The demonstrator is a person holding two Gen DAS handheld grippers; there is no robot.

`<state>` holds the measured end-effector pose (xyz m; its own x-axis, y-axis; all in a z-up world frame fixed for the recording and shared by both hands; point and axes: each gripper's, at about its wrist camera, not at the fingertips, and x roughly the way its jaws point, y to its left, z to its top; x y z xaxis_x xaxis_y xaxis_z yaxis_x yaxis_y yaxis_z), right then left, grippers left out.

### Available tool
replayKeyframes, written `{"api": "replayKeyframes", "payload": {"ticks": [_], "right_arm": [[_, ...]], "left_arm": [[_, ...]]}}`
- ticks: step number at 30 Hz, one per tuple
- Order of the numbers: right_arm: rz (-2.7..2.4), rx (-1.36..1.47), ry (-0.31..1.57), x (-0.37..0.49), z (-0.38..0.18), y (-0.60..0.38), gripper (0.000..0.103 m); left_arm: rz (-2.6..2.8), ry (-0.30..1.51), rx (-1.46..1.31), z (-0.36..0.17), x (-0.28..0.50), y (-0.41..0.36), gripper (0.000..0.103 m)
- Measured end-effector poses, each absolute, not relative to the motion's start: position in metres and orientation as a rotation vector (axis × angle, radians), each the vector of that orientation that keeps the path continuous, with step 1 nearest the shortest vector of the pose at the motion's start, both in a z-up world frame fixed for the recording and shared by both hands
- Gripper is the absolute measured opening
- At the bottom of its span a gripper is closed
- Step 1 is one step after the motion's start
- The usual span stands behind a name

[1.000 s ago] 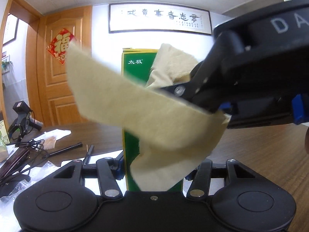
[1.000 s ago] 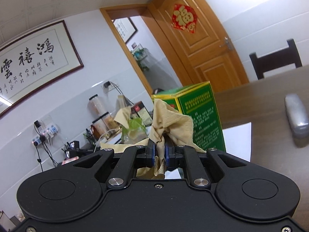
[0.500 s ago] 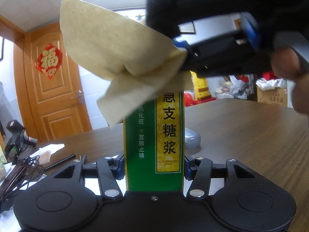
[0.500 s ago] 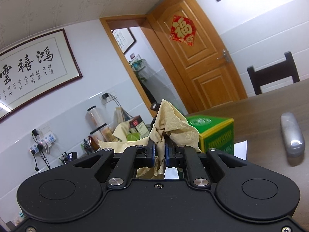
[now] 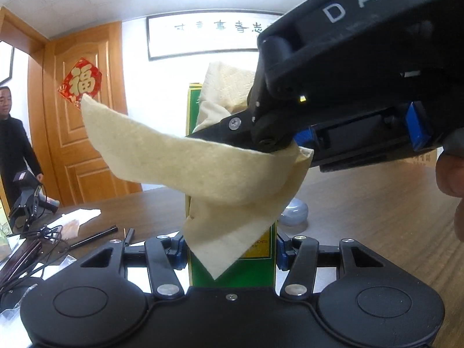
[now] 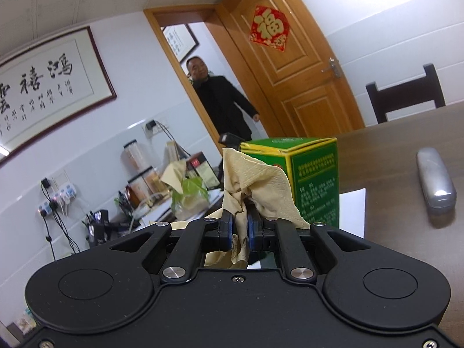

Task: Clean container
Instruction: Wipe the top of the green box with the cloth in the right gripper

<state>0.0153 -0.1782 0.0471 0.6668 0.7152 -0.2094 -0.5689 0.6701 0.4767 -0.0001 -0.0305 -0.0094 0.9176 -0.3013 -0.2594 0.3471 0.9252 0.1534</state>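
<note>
A tall green box (image 5: 255,272) stands upright with my left gripper (image 5: 230,249) shut on its lower sides. My right gripper (image 5: 208,134) reaches in from the upper right, shut on a beige paper tissue (image 5: 179,168). The tissue drapes across the box's front and upper part and hides most of its label. In the right wrist view the tissue (image 6: 255,174) is bunched between the blue pads of the right gripper (image 6: 240,226), and the green box (image 6: 314,174) is just behind it, its top edge level with the tissue's tip.
The box stands on white paper (image 6: 352,211) on a brown wooden table (image 5: 362,217). A grey case (image 6: 435,179) lies to the right. Pens and cables (image 5: 95,236) clutter the left. A person (image 6: 223,101) stands in the doorway. A dark chair (image 6: 404,92) is at the table's far side.
The right gripper with the tissue rose above the box, baring its yellow label, then came back down over the front. A person has appeared in the doorway.
</note>
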Motion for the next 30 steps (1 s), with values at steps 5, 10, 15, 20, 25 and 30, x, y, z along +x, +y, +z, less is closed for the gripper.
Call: {"api": "replayKeyframes", "payload": {"ticks": [5,10,15,20,25,30], "right_arm": [[0.72,0.367,0.344,0.009,0.067,-0.181,0.01],[0.701,0.347,0.304,0.006,0.083,-0.184,0.01],[0.691,0.337,0.277,0.005,0.09,-0.187,0.01],[0.673,0.344,0.251,0.006,0.098,-0.192,0.01],[0.641,0.347,0.251,0.014,0.1,-0.197,0.01],[0.622,0.366,0.263,0.023,0.095,-0.203,0.01]], "left_arm": [[-0.345,0.231,0.215,-0.008,-0.003,-0.032,0.05],[-0.338,0.218,0.24,-0.008,-0.004,-0.033,0.05],[-0.343,0.217,0.243,-0.008,-0.003,-0.032,0.05],[-0.351,0.209,0.242,-0.009,-0.01,-0.035,0.05],[-0.362,0.204,0.244,-0.009,-0.014,-0.038,0.05],[-0.371,0.199,0.232,-0.009,-0.016,-0.036,0.05]]}}
